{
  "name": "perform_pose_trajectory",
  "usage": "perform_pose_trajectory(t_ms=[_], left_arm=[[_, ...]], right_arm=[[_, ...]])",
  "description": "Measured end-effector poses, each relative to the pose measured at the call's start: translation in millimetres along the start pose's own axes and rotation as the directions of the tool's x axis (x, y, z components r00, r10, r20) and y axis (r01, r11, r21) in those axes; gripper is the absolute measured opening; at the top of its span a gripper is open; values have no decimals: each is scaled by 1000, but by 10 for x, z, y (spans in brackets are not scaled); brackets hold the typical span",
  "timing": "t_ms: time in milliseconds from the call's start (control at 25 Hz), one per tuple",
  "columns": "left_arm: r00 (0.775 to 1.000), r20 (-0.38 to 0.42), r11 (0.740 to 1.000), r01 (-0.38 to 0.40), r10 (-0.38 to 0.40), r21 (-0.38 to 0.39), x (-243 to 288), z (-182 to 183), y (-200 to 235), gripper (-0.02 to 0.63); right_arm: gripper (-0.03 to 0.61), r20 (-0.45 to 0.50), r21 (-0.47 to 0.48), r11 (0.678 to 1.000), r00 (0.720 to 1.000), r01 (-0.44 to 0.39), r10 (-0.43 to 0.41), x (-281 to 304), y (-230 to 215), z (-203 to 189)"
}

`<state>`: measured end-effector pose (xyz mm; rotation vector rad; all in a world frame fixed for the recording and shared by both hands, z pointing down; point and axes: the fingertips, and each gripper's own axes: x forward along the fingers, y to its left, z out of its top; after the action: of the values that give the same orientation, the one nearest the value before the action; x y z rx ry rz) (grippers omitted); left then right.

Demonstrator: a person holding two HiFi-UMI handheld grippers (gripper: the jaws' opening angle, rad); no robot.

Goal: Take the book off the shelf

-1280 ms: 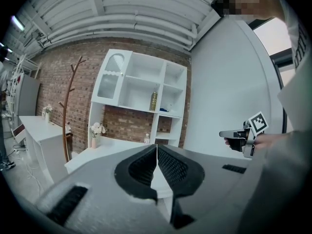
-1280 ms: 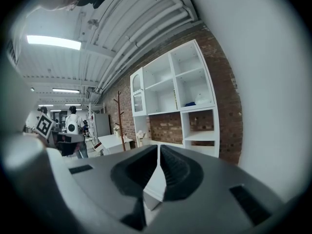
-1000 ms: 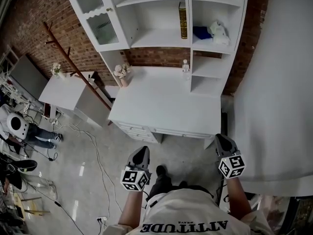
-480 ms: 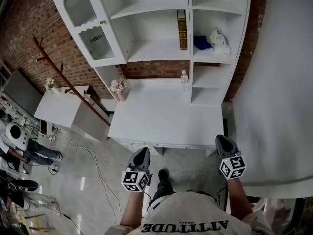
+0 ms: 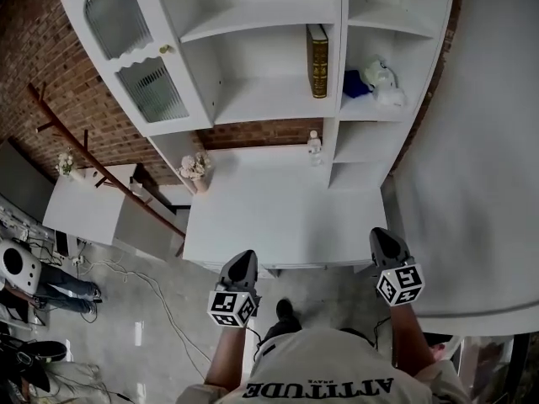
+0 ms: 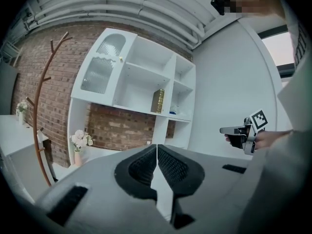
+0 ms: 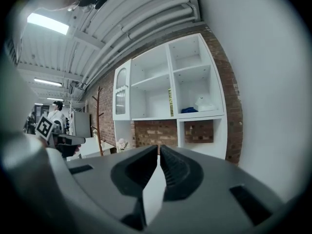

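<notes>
Book (image 5: 319, 49) stood upright on the middle shelf (image 5: 261, 99) of the white unit, pressed against the divider at the right end of its compartment with its spine facing out. That divider seemingly kept it from toppling and left the spine free to be pinched from the front. The left gripper (image 5: 244, 259) and right gripper (image 5: 381, 236) were held low at the near edge of the table (image 5: 278, 217), well apart from the book and aimed roughly level toward the unit. Both pairs of fingers were together with nothing between them, a carrying posture, I judged, for an approach not yet finished. They would have to part before any grasp, and the reach would have to cross the table.
</notes>
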<state>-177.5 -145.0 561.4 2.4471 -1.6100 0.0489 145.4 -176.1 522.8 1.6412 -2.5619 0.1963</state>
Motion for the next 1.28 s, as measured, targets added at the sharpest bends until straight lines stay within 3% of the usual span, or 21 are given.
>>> perform_pose_trajectory(t_ms=[320, 760, 1080, 1280], left_arm=[[994, -16, 994, 108, -108, 29, 402, 208, 475, 28], [975, -17, 974, 220, -220, 59, 841, 446, 806, 28], [967, -7, 964, 255, -255, 69, 1227, 635, 744, 28], [959, 0, 955, 281, -282, 91, 1480, 739, 519, 28]], right_arm=[[34, 19, -18, 996, 996, 93, -93, 377, 181, 231], [34, 46, -63, 982, 984, 176, -173, 691, 277, 564], [34, -16, -62, 971, 972, 232, -234, 884, 22, 660], [34, 0, -41, 978, 979, 205, -205, 1030, -109, 730]])
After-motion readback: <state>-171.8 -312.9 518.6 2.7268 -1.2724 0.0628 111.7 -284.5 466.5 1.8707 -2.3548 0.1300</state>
